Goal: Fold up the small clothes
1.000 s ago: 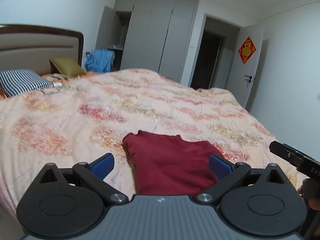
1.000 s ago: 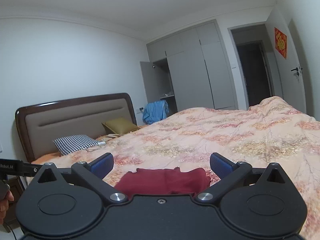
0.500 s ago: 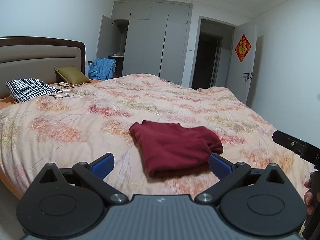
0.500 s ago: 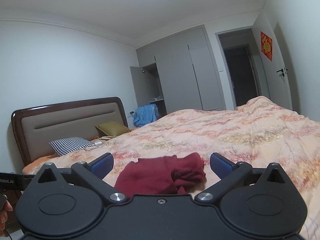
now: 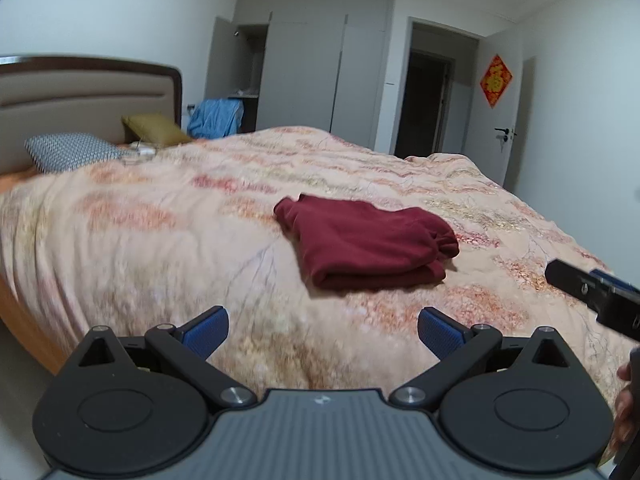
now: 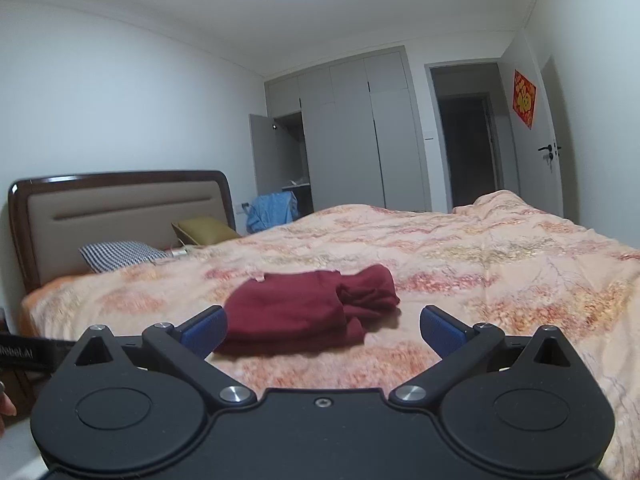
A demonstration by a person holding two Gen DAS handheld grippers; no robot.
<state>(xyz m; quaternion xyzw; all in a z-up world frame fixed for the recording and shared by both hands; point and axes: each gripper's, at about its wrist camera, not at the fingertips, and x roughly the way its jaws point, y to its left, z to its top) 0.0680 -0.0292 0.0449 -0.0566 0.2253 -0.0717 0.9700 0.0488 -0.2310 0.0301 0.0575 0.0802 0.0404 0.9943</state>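
Observation:
A dark red garment (image 5: 366, 242) lies folded into a compact bundle on the floral bedspread (image 5: 160, 240). In the right wrist view the same red garment (image 6: 304, 308) shows a bunched sleeve at its right end. My left gripper (image 5: 323, 332) hangs open, well short of the bundle, with nothing between its blue pads. My right gripper (image 6: 323, 330) is open too, just in front of the bundle and not touching it. The other gripper's black tip (image 5: 592, 296) shows at the right edge of the left wrist view.
A checked pillow (image 5: 72, 150) and an olive cushion (image 5: 154, 128) lie by the padded headboard (image 6: 120, 208). Blue clothing (image 6: 272, 206) hangs near an open grey wardrobe (image 6: 352, 136). A dark doorway (image 5: 424, 104) stands beyond the bed. The bed's left edge (image 5: 24, 320) drops to the floor.
Both grippers have drawn back and up from the red garment, which now lies farther ahead and fully in view. The garment itself has stayed in place, folded.

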